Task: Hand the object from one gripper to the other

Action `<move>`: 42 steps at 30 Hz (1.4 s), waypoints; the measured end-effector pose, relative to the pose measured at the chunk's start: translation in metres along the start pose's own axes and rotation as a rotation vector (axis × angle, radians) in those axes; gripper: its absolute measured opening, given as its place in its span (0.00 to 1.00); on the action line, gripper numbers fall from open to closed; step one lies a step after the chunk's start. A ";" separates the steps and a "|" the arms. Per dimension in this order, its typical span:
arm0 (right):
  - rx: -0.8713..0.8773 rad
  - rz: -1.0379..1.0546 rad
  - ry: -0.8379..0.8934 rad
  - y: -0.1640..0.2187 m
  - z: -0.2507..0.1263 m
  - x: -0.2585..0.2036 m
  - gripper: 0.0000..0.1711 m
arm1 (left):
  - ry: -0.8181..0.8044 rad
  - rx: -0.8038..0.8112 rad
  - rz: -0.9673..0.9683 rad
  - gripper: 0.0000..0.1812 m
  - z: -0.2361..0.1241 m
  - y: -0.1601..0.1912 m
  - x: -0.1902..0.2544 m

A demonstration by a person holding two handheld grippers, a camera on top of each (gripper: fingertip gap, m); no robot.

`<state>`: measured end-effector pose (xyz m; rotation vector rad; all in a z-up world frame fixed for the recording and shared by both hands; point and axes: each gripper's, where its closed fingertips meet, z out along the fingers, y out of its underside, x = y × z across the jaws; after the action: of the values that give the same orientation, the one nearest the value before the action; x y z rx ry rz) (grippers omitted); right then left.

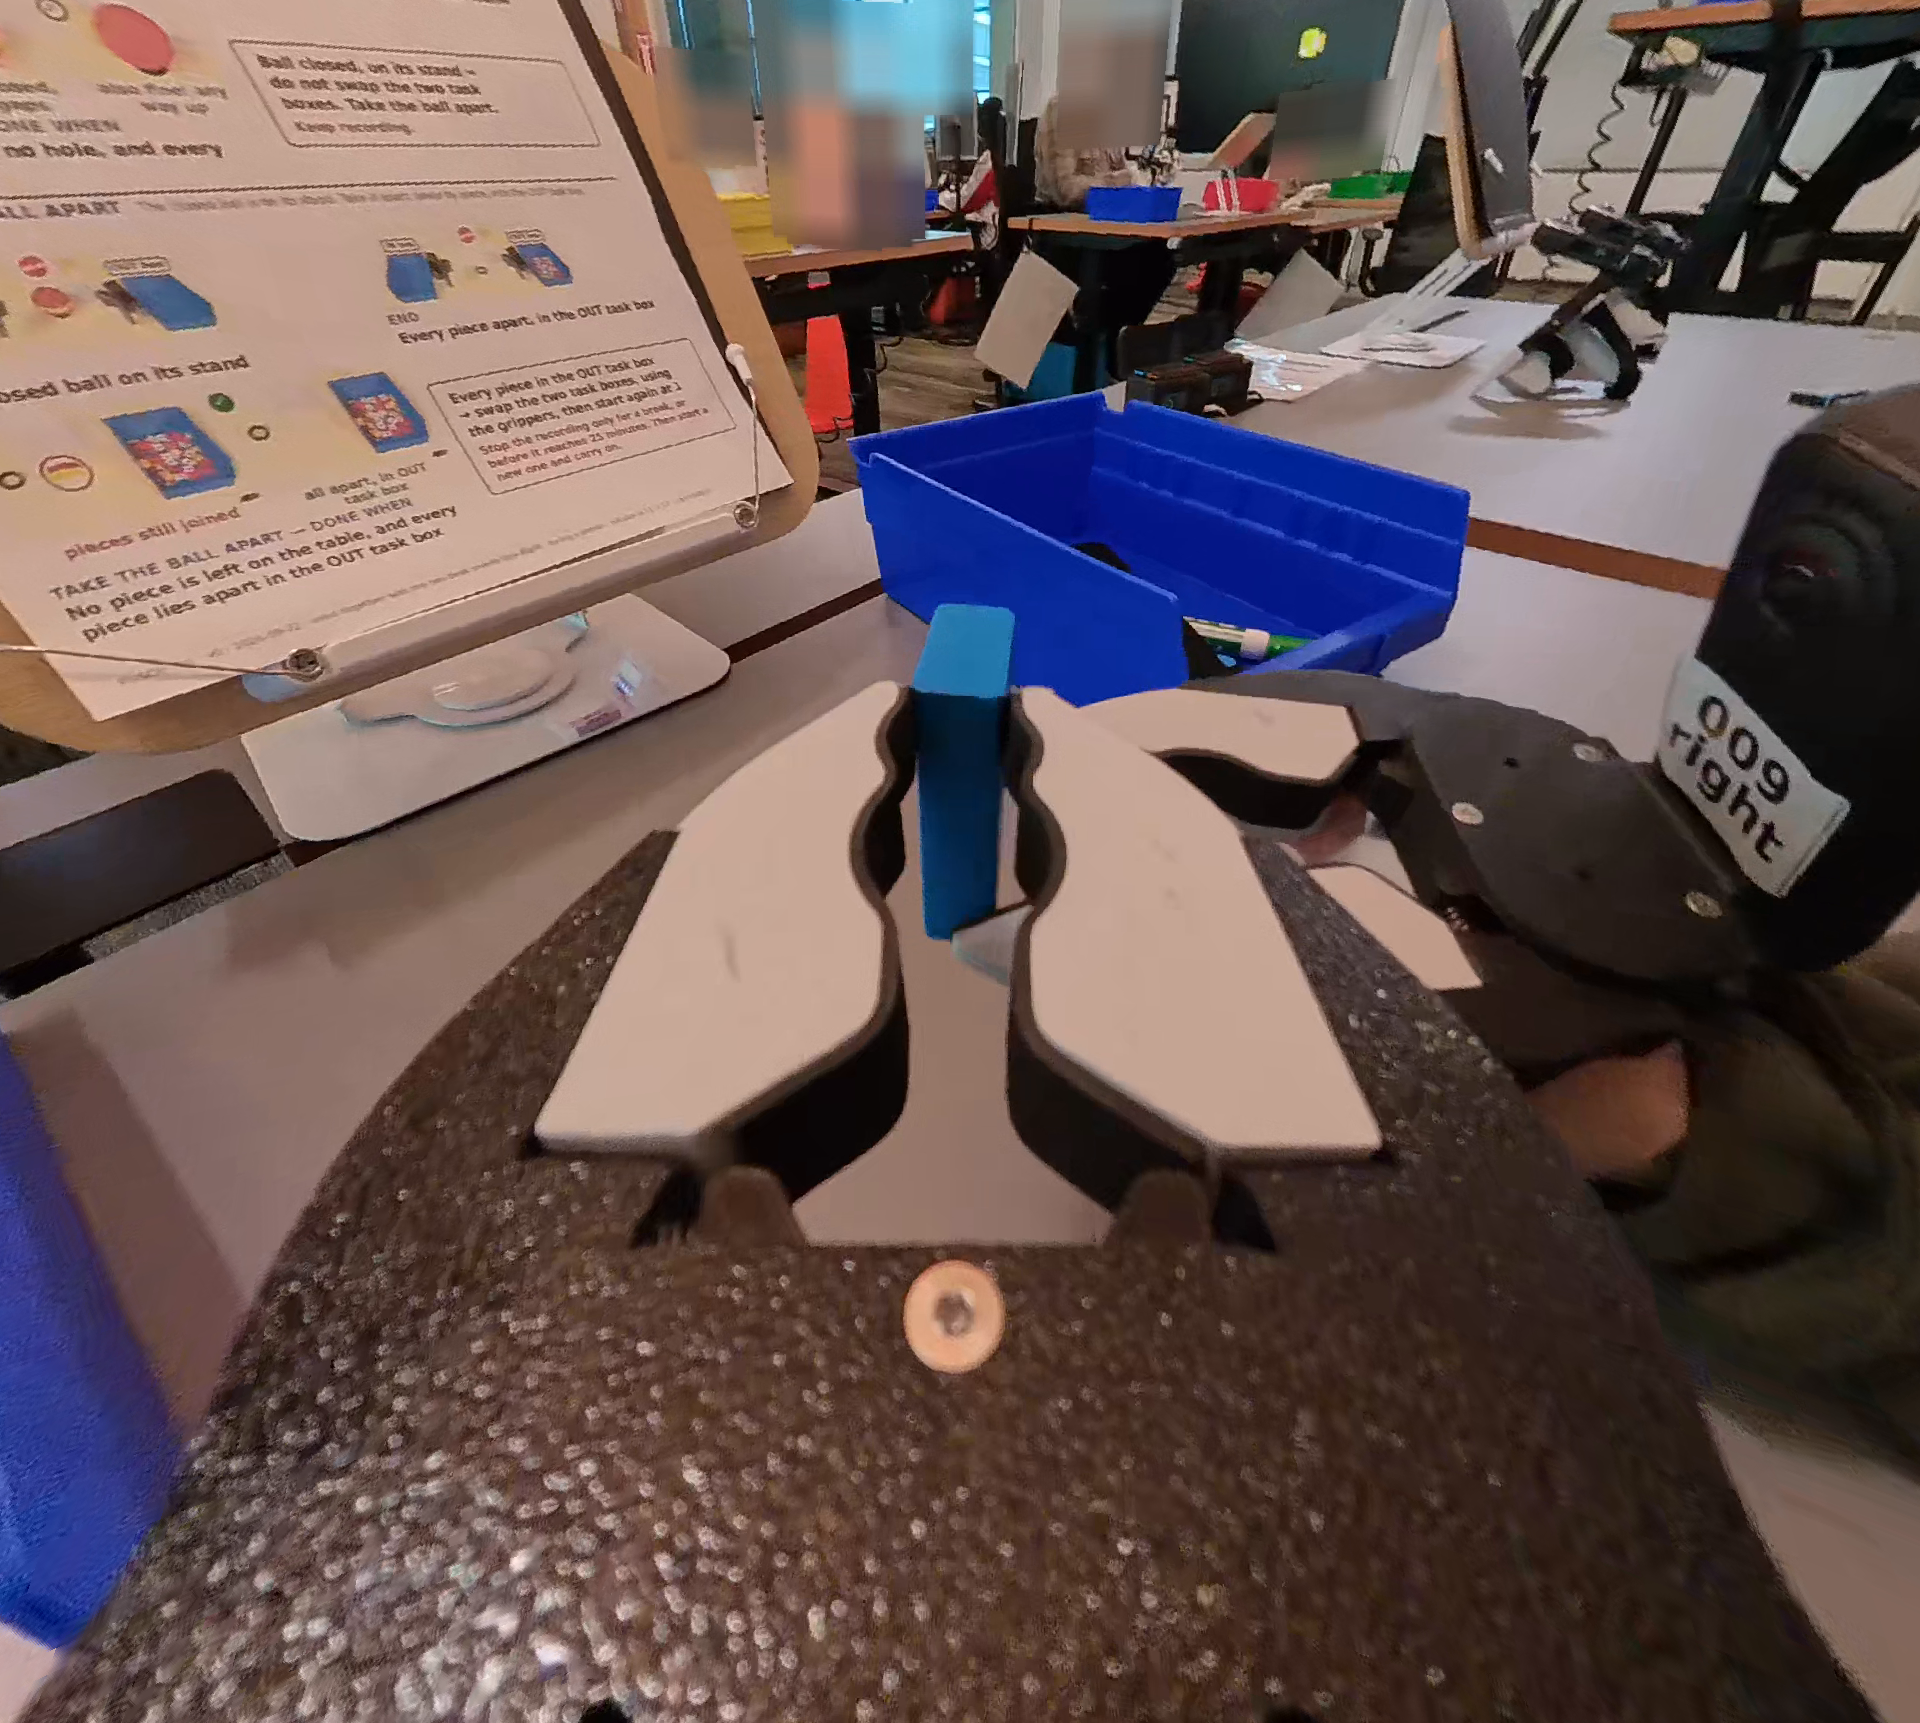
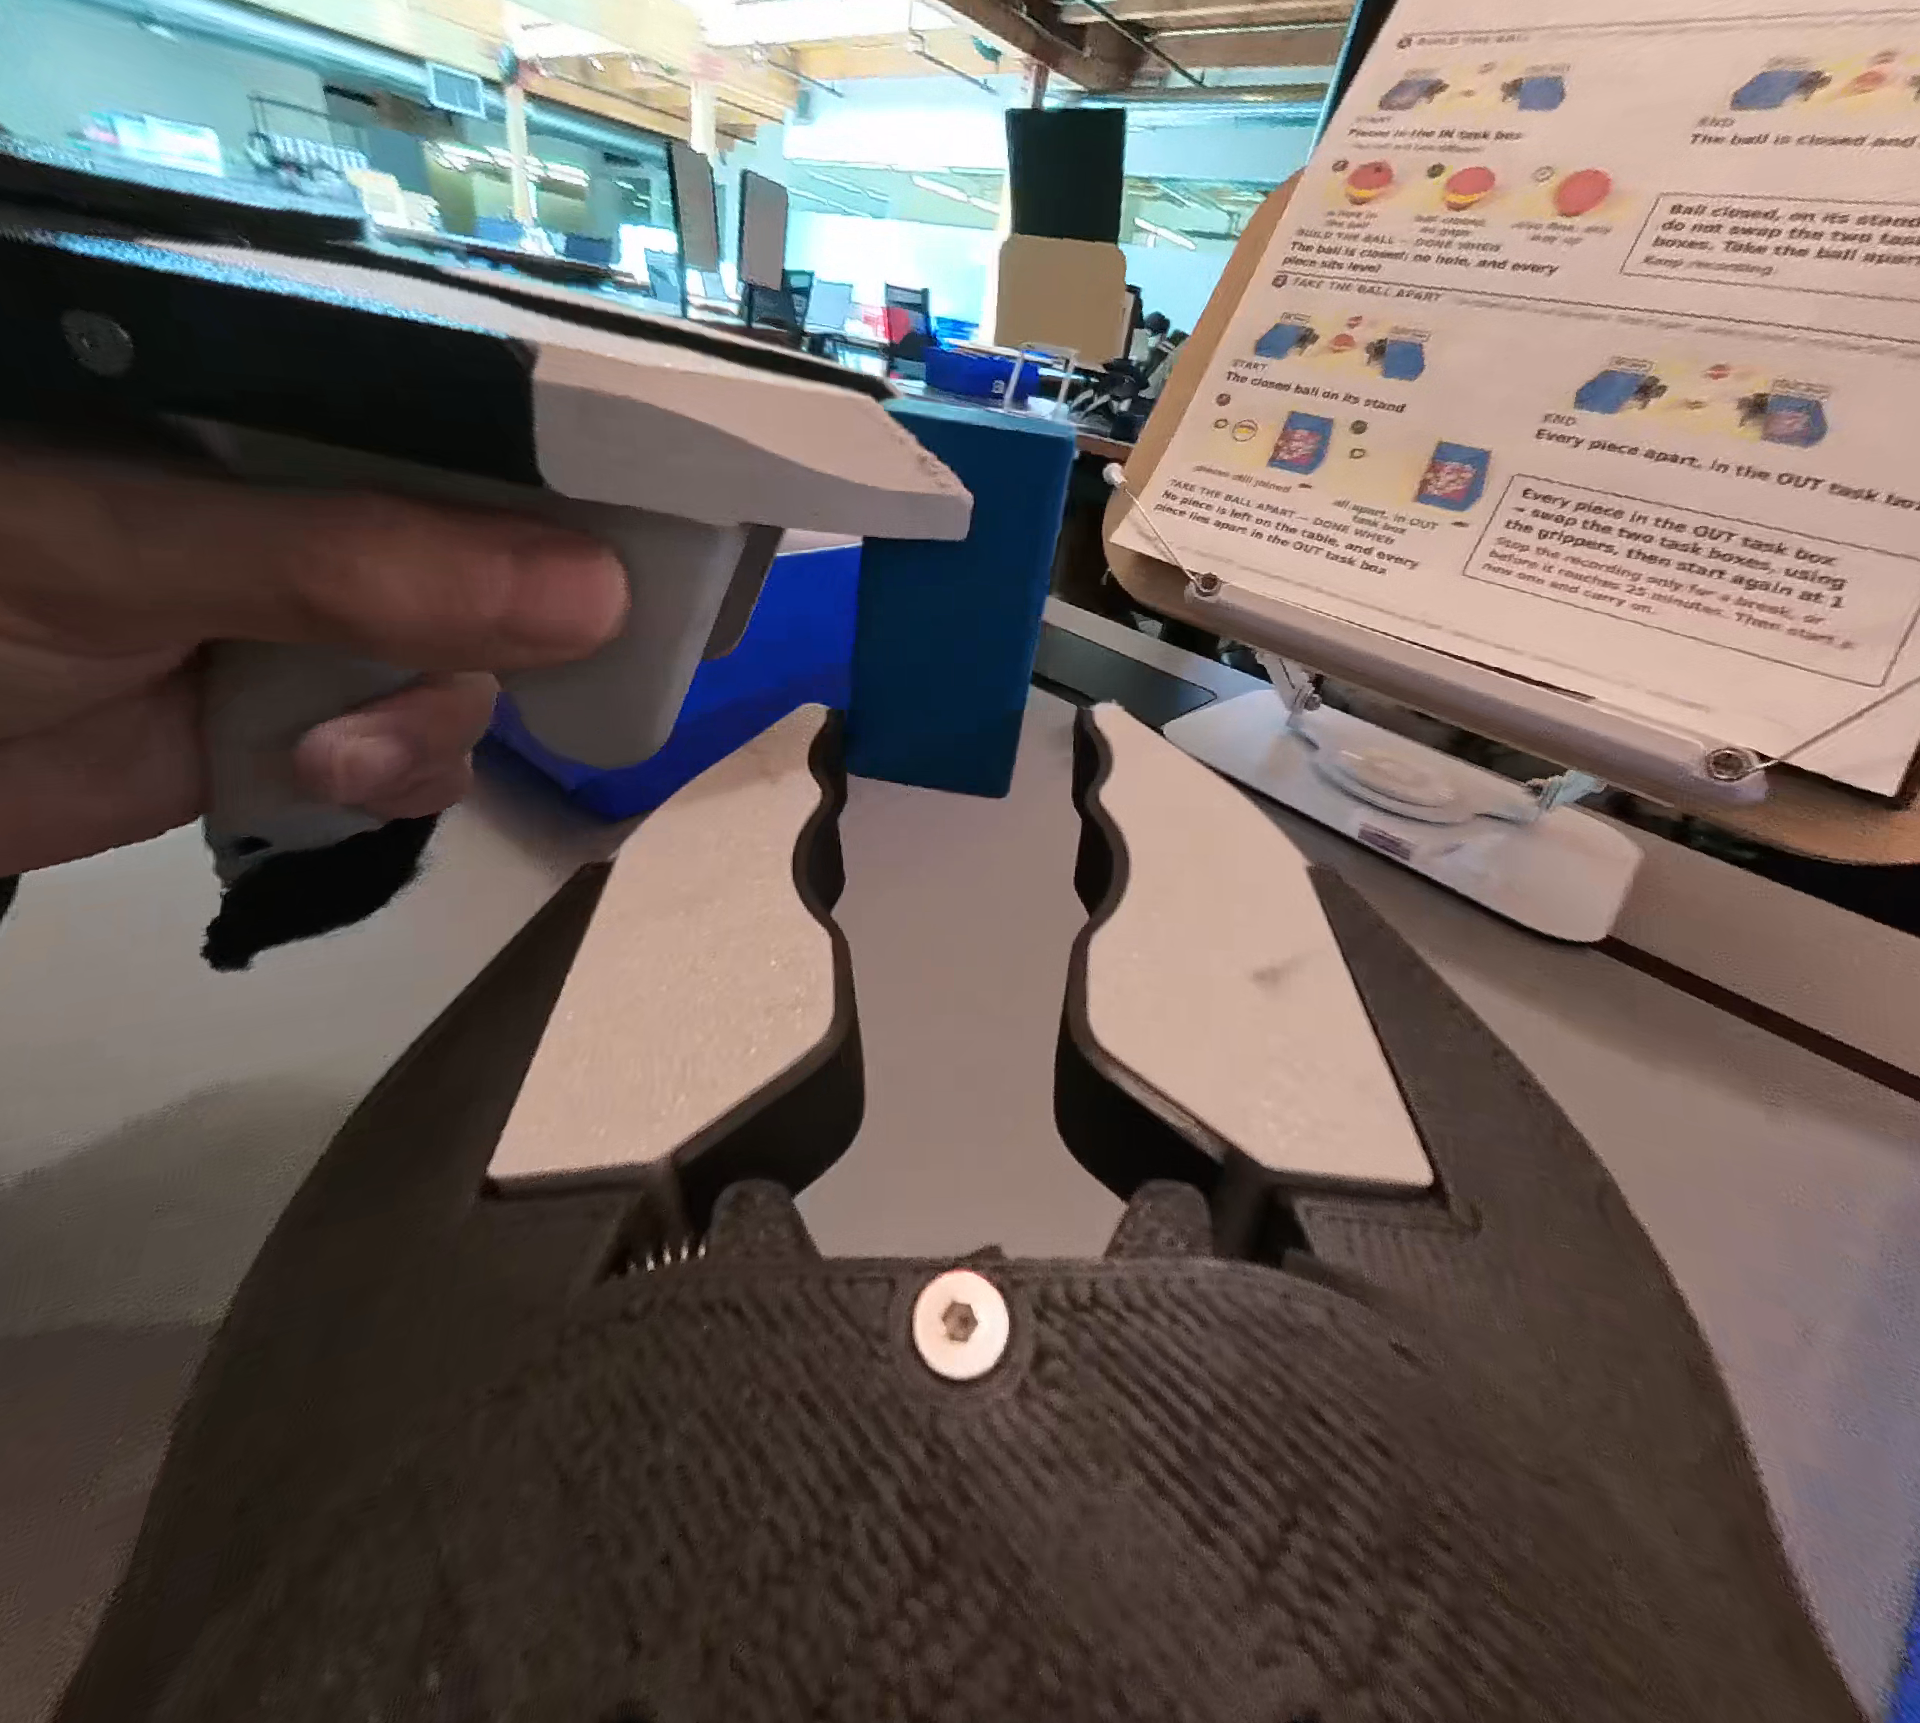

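The left hand-held gripper pinches an upright, plain blue rectangular block; the right hand-held gripper is spread.

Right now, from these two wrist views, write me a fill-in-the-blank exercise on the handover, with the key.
1. The blue block is clamped between the fingers of the ____ gripper.
2. The right gripper is ____, its fingers on either side of the block's lower end but not closed on it.
3. Behind the block on the table stands a blue ____.
4. The block is held ____, not lying flat.

Missing words: left; open; bin; upright
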<state>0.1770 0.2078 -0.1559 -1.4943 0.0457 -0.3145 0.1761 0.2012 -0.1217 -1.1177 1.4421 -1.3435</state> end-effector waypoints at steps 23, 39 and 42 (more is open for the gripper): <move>0.007 0.194 -0.645 -0.014 -0.029 -0.047 0.19 | 0.596 -0.056 -0.032 0.29 -0.032 0.005 0.035; 0.011 0.068 -0.303 0.002 -0.005 -0.025 0.24 | 0.135 -0.063 -0.062 0.18 -0.007 0.005 -0.010; 0.019 0.026 -0.228 0.001 -0.003 -0.022 0.16 | 0.123 -0.043 -0.073 0.18 -0.004 0.003 -0.003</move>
<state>0.1557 0.2103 -0.1604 -1.5009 -0.1191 -0.1221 0.1730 0.2047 -0.1246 -1.1420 1.5383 -1.4598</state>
